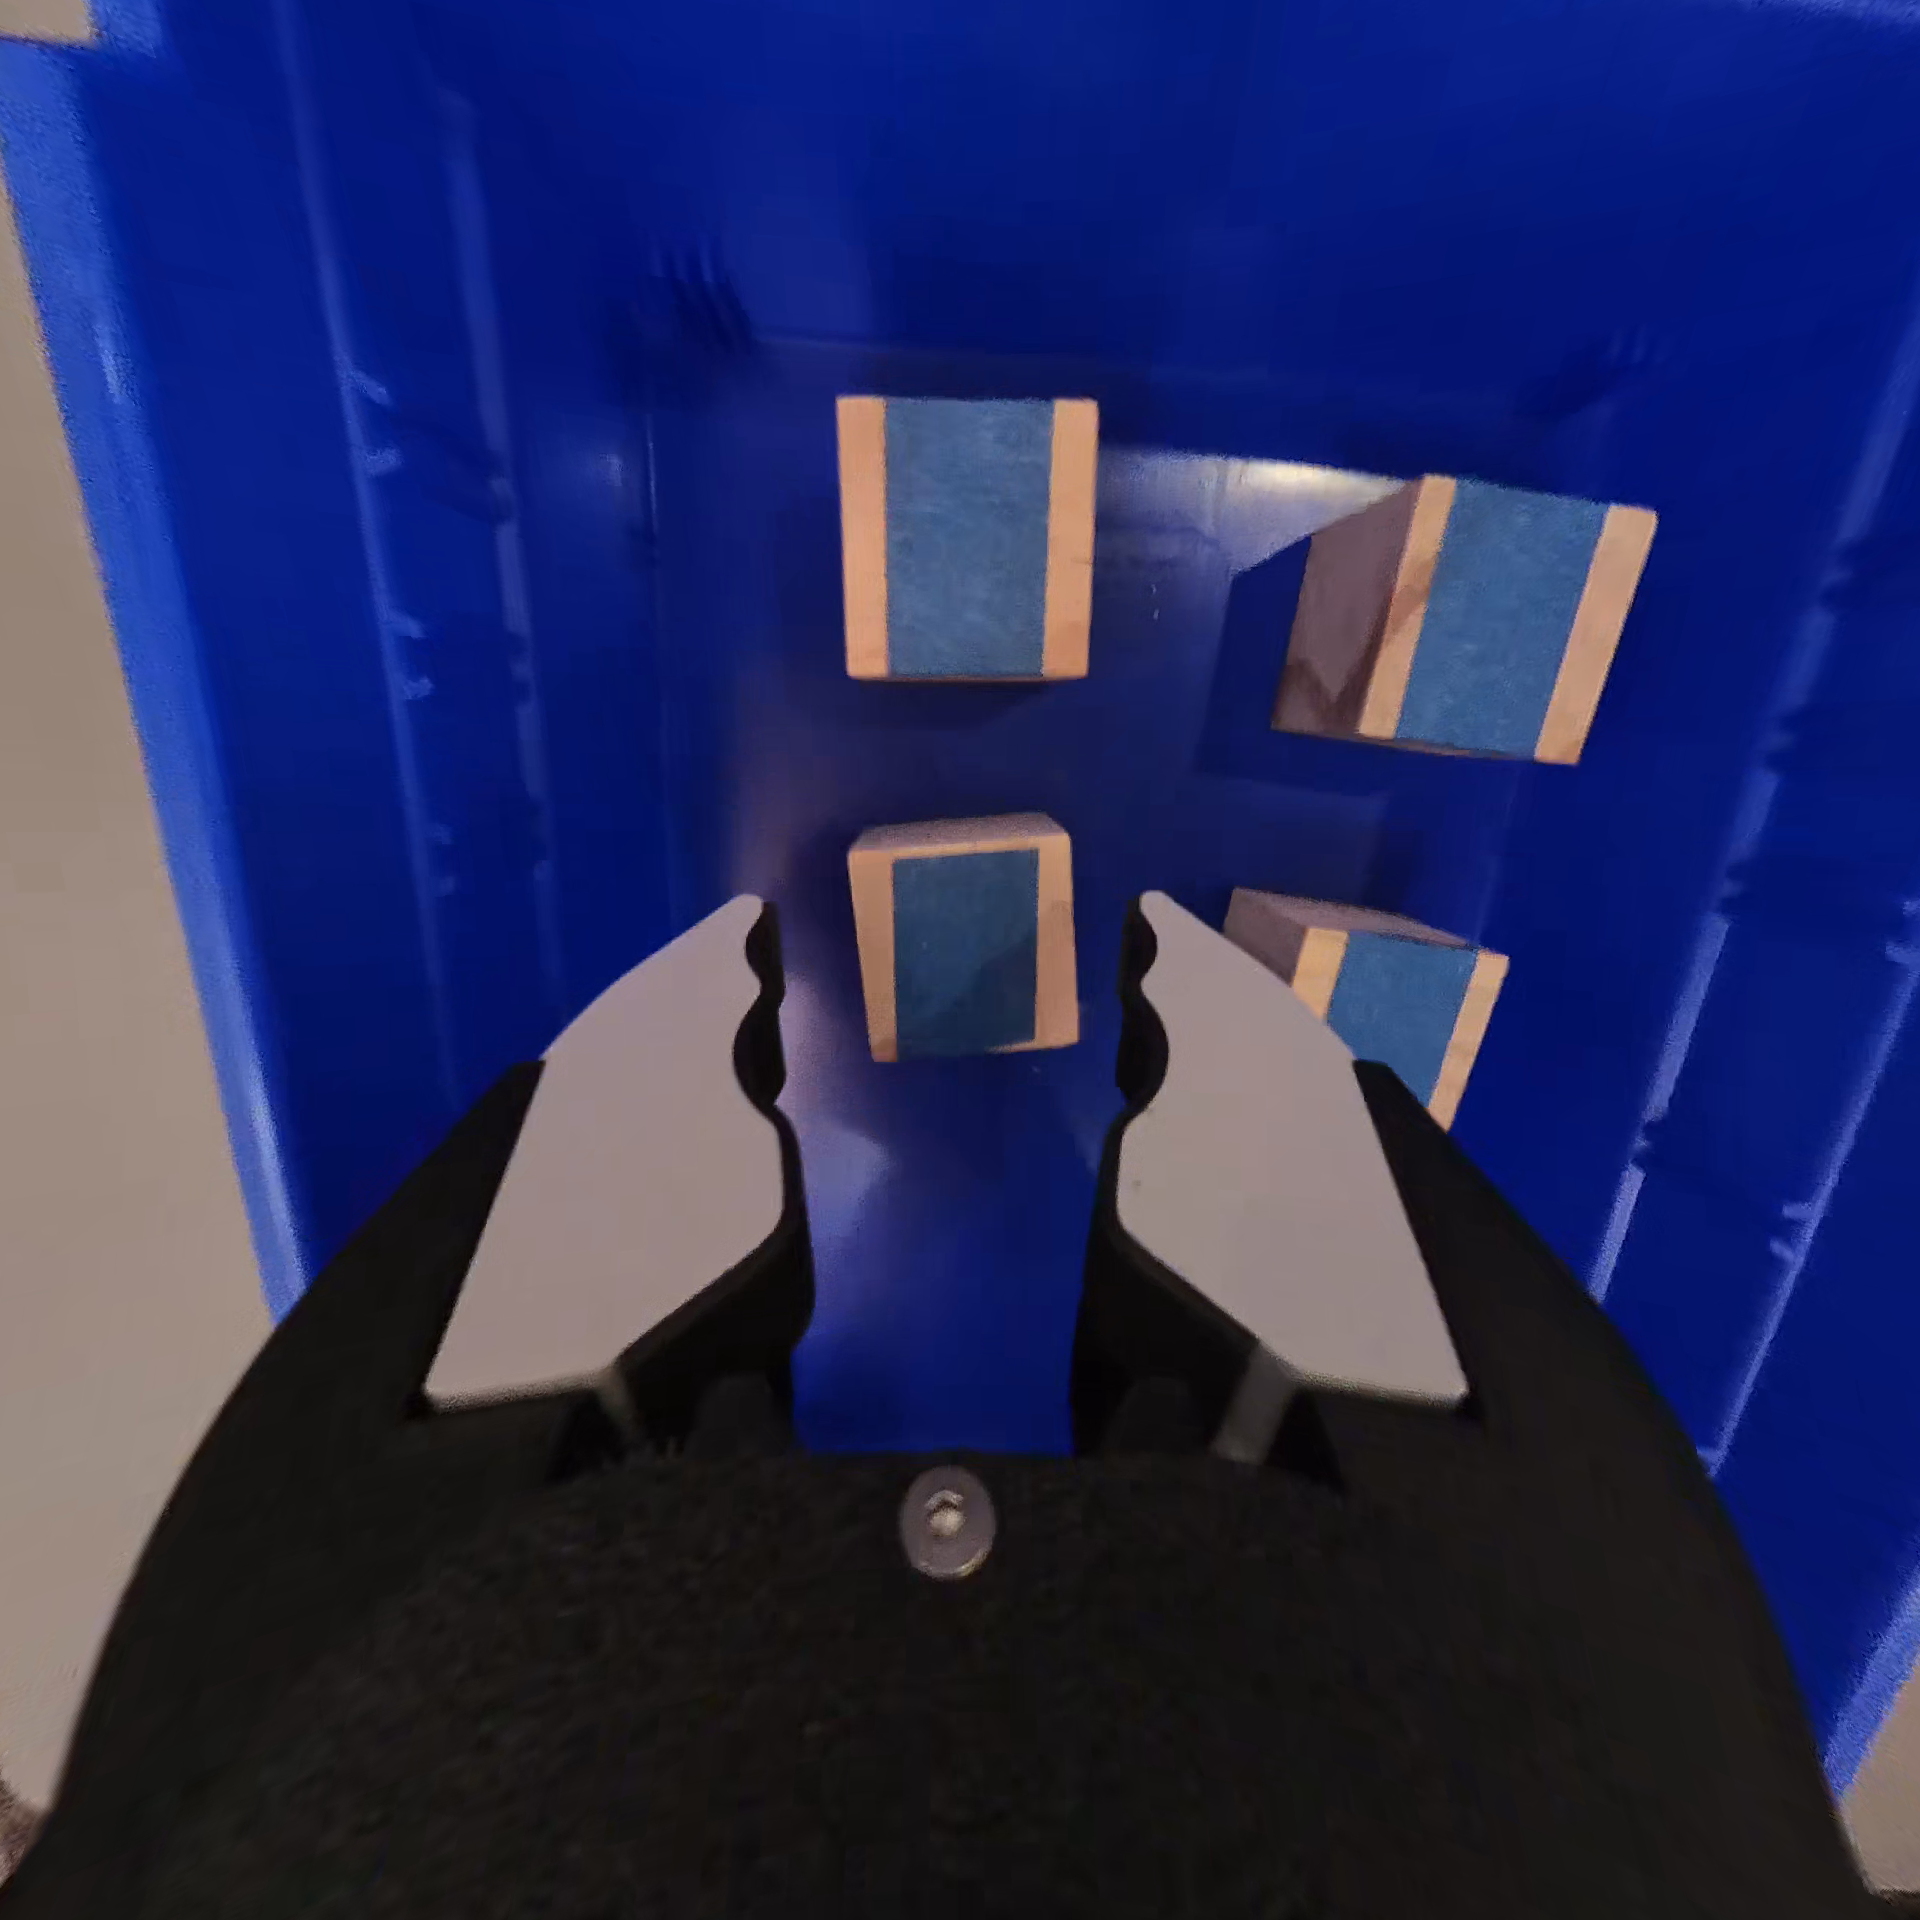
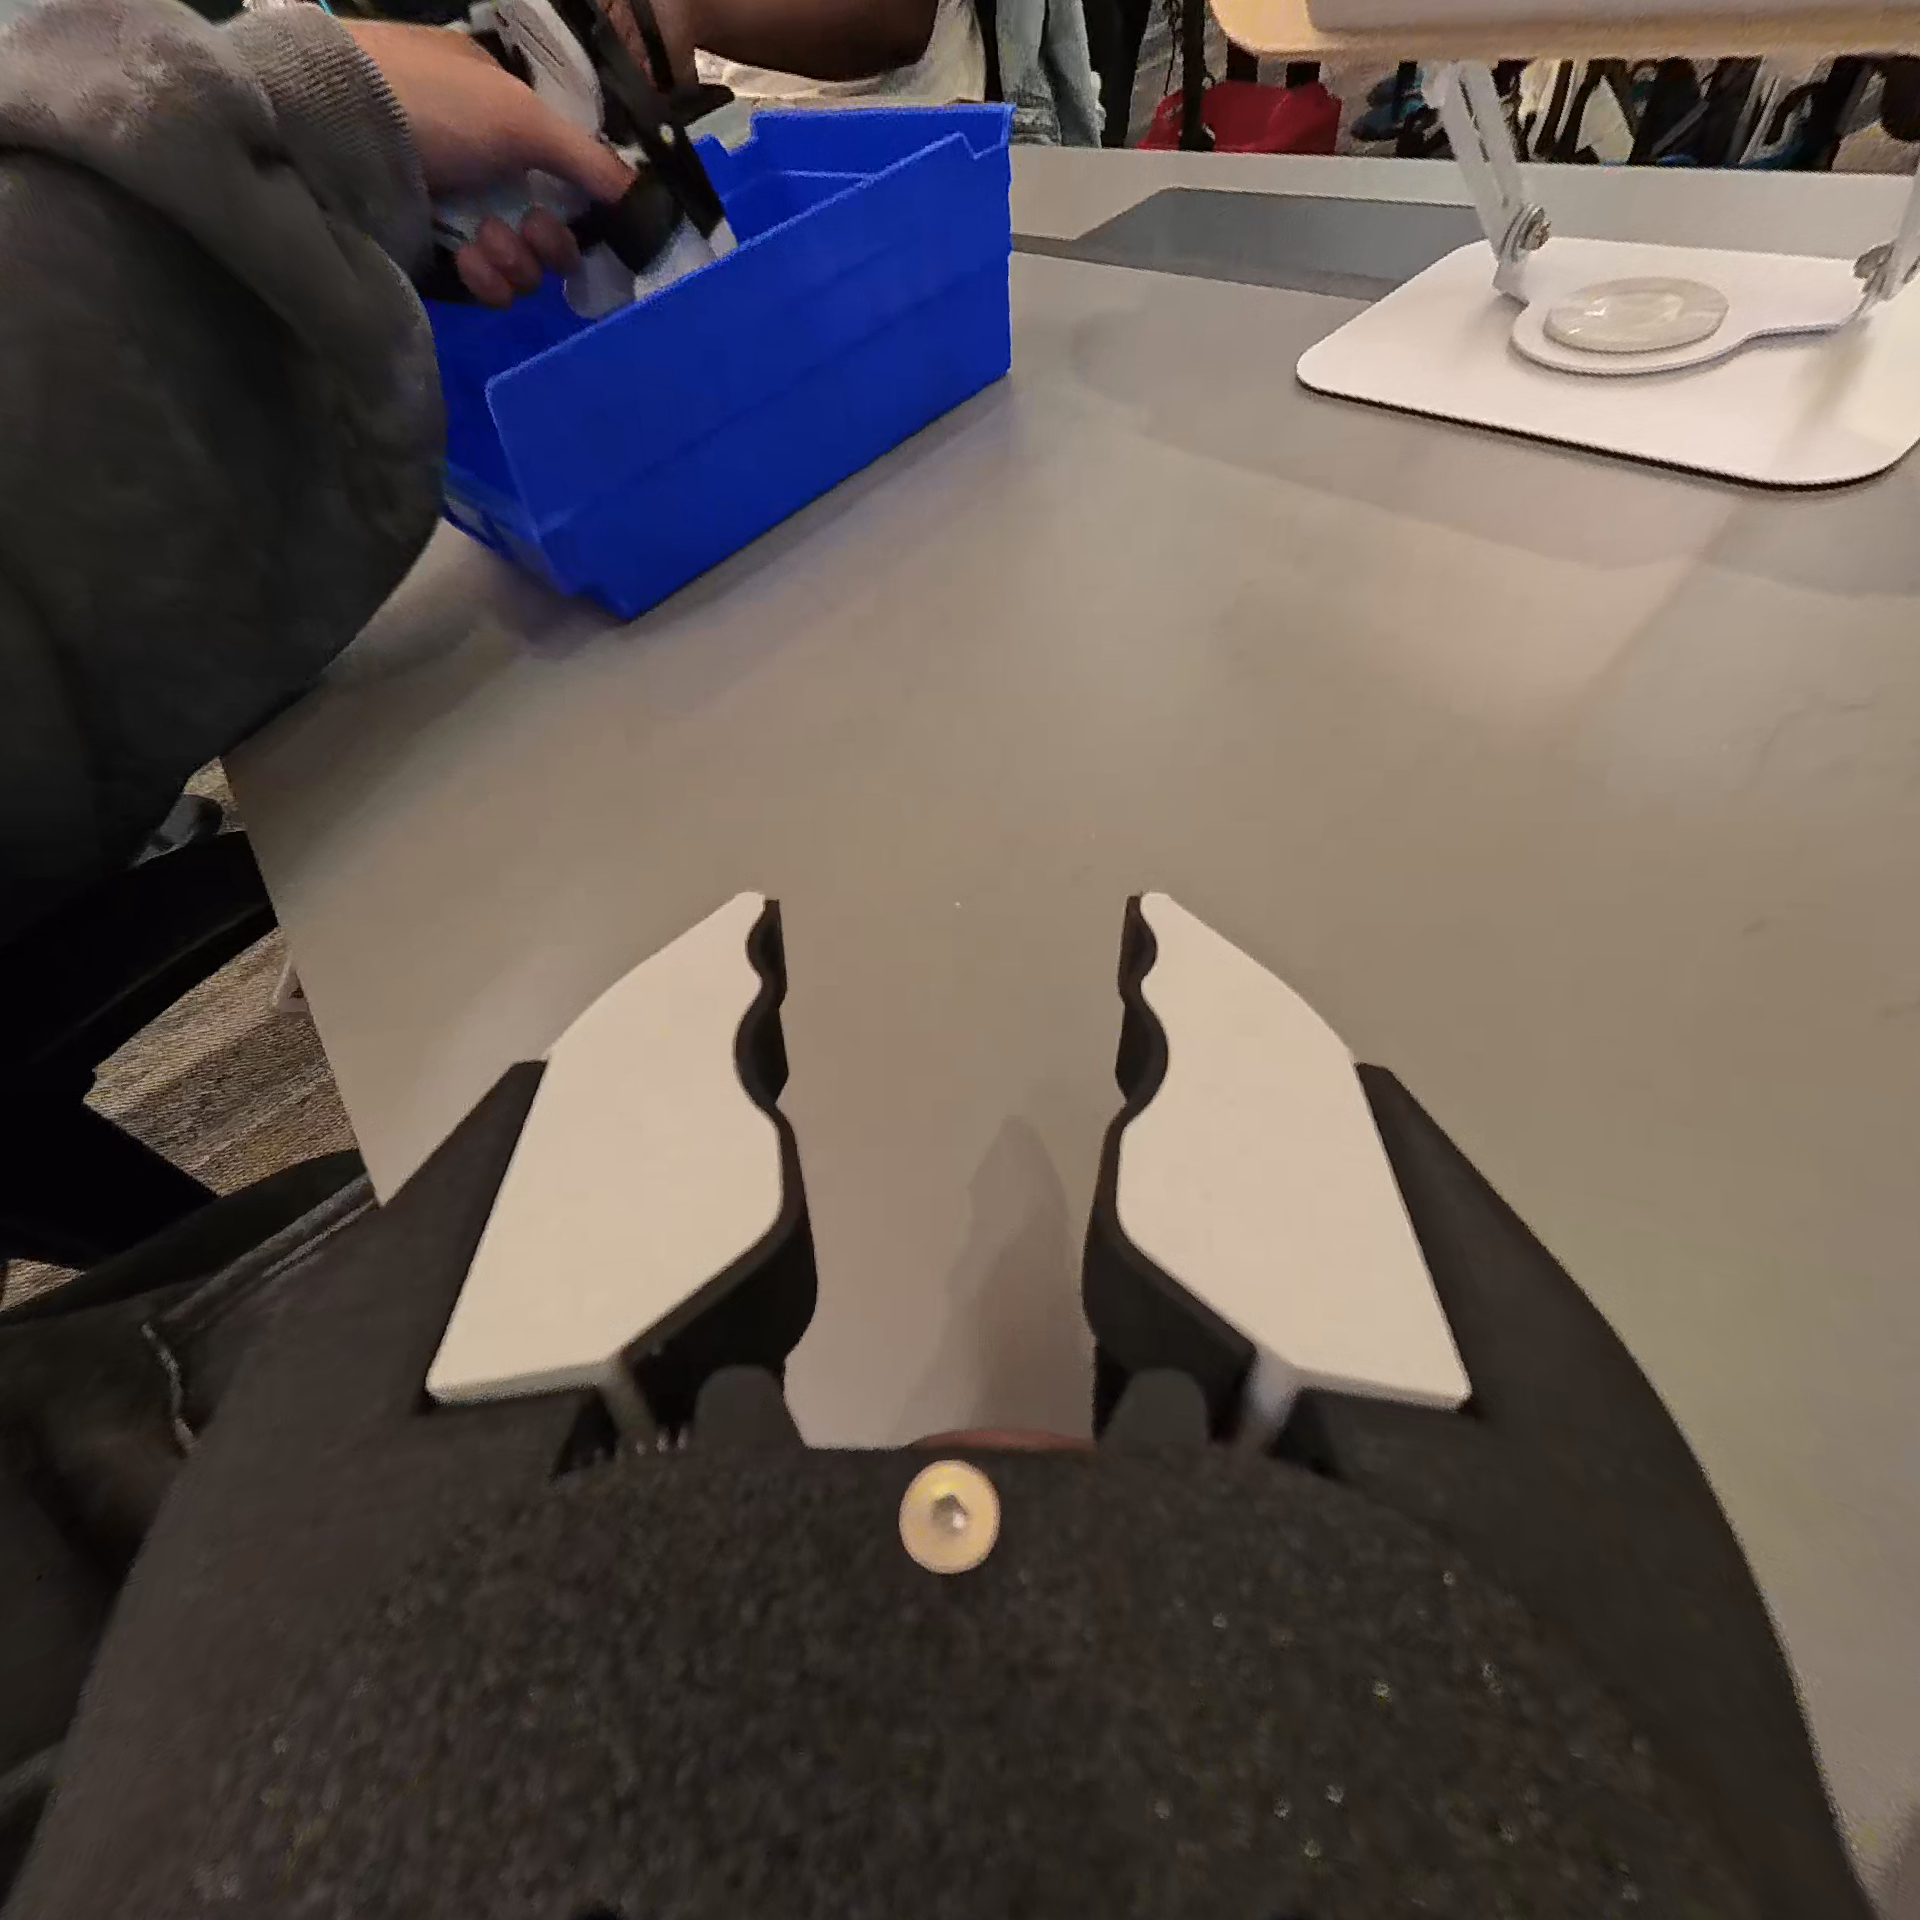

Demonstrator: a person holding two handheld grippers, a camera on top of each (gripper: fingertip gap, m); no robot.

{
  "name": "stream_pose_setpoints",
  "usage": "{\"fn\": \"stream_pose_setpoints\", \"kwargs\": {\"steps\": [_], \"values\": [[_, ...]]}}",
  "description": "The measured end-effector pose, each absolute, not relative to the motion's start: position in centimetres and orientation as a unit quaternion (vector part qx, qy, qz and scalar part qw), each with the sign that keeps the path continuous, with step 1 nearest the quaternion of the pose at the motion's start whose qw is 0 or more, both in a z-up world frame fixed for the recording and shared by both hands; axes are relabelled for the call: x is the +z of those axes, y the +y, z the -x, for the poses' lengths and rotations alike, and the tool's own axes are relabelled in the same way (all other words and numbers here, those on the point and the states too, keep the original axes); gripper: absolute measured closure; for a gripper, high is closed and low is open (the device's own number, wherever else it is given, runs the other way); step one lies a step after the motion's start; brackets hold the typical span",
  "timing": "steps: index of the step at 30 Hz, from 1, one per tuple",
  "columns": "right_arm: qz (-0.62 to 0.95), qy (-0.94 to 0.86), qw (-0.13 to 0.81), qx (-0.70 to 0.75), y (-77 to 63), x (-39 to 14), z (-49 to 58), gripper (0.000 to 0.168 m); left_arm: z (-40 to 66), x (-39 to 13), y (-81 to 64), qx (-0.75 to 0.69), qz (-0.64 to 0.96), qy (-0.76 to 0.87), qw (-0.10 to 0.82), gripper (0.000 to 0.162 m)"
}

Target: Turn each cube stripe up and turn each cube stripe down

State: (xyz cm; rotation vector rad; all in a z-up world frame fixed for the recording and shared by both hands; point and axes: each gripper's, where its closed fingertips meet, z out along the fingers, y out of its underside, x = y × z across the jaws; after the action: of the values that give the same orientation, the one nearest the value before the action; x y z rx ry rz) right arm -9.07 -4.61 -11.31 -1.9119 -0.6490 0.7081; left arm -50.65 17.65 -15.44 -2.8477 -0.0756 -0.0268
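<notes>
Both my grippers gape empty: left gripper [image 1: 951,914] hangs inside the blue bin [image 1: 312,623] over four stripe-up cubes [image 1: 964,940], right gripper [image 2: 951,909] over the grey table [image 2: 1247,727].

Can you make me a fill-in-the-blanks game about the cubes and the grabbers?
1. The blue bin holds ____ wooden cubes with a blue stripe.
2. The left gripper has its jaws ____ around nothing, with the near left cube just past its tips.
3. The right gripper hangs over the bare grey ____, away from the bin.
4. The stripe on the far left cube faces ____.

Missing words: four; open; table; up
</notes>
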Motion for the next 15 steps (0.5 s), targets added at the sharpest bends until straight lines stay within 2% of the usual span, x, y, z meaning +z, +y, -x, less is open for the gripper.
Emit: {"fn": "stream_pose_setpoints", "kwargs": {"steps": [3, 5, 8, 15], "values": [[0.789, -0.267, 0.467, 0.297, -4.8, -11.9, 9.4, 0.107, 50.8, -16.6, 18.0, -0.016, 0.991, -0.031, 0.129, 0.103], [0.791, -0.269, 0.463, 0.297, -4.9, -12.0, 9.5, 0.107, 50.4, -17.6, 17.9, -0.035, 0.993, -0.031, 0.112, 0.117], [0.791, -0.273, 0.464, 0.291, -5.0, -12.0, 9.6, 0.107, 50.2, -17.2, 17.8, -0.050, 0.991, -0.031, 0.119, 0.118], [0.796, -0.261, 0.455, 0.301, -4.5, -12.4, 9.1, 0.108, 47.2, -10.6, 15.4, -0.145, 0.964, 0.014, 0.221, 0.118]]}}
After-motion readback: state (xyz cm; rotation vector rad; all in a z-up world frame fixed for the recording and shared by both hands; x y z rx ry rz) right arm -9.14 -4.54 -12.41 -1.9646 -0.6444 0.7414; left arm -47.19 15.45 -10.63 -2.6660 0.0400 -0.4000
